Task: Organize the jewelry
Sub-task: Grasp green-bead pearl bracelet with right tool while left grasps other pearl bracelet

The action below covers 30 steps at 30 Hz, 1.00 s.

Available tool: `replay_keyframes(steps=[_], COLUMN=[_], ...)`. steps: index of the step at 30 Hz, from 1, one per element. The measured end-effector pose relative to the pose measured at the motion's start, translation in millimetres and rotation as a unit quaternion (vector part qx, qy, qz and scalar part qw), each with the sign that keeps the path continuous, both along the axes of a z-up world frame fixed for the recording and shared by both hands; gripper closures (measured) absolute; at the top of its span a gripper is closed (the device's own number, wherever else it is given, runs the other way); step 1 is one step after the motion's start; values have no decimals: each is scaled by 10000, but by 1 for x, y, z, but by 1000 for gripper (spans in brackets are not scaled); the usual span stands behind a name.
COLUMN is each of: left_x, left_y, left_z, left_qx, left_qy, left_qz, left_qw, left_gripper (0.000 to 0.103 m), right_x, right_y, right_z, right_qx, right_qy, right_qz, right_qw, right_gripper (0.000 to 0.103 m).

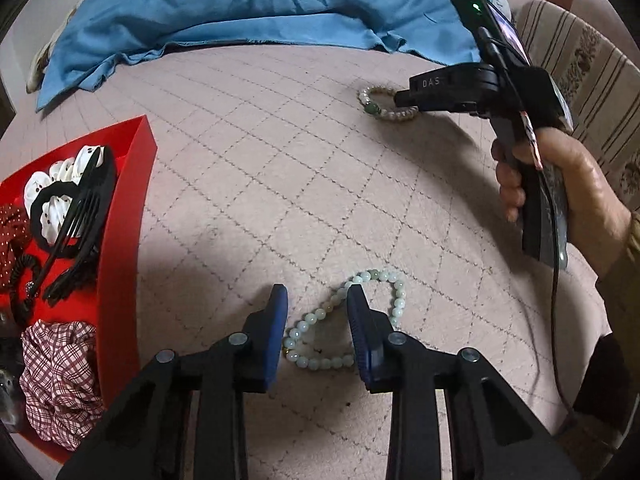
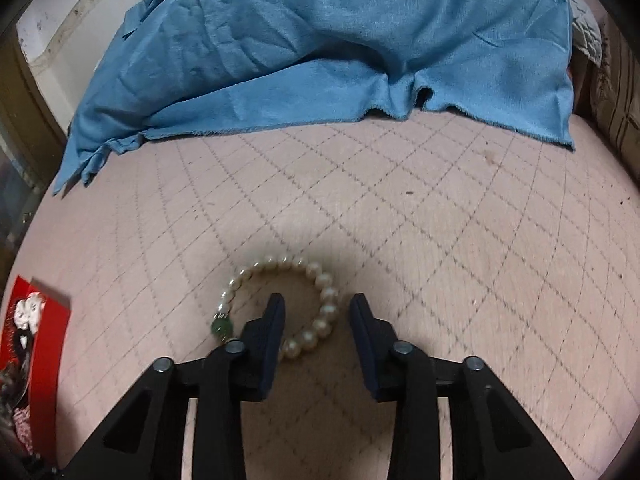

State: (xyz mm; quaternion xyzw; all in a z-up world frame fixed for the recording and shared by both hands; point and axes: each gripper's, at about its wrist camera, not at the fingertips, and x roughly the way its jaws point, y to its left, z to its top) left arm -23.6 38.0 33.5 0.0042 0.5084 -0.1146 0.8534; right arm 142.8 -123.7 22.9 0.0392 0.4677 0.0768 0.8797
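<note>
A pale green bead bracelet (image 1: 394, 300) lies on the pink quilted cover. My left gripper (image 1: 318, 294) is open low over it, one side of the bracelet between the fingers. A cream pearl bracelet with a green bead (image 2: 326, 300) lies farther back; it also shows in the left wrist view (image 1: 370, 102). My right gripper (image 2: 318, 302) is open over it, its right side between the fingers. In the left wrist view the right gripper (image 1: 404, 100) hides part of the pearl bracelet. A red tray (image 1: 132, 184) at the left holds hair ties and clips.
A crumpled blue cloth (image 1: 248, 4) lies across the back of the cover (image 2: 440, 216). The tray holds a checked scrunchie (image 1: 60, 372), a black claw clip (image 1: 80, 216) and white scrunchies. A striped cushion (image 1: 592, 64) is at the right. The red tray shows at the far left (image 2: 44, 344).
</note>
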Motion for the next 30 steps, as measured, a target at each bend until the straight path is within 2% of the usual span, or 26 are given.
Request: replay_keyframes(steps=[1,3,4,8,11,18,30], left_x=[0,-4,-7,-17,-23,-49,-84], left_y=[-1,-5,-8,-7,-1,19,68], left_z=[0,-1,-1,3,12,53,113], left_qx=[5,9,44,-78,-192,-545,-1025], left_qy=[2,-2,-7,-8,-57,-379,-929], left_qz=[-1,-40,-73,-55,50,280,691], left_qw=[10000,10000,10000,10000,9998,9974,9880], left_gripper=[73,84,98,98,98,98,98], right_x=[0,-5,-9,-32,-57,-110,-173], right_y=[0,-2,-3,-8,-11,-24,-11], right_z=[0,0,0,4,14,48,100], right_qx=[-39,64,101,225,169,614,843], right_qy=[2,16,28,63,-98,-405,-723], right_qz=[14,84,110,196,229,175,493], right_qw=[10000,9999,9999,9995,9995,9971,9926], right_gripper=[90,91,91,93,93,93,93])
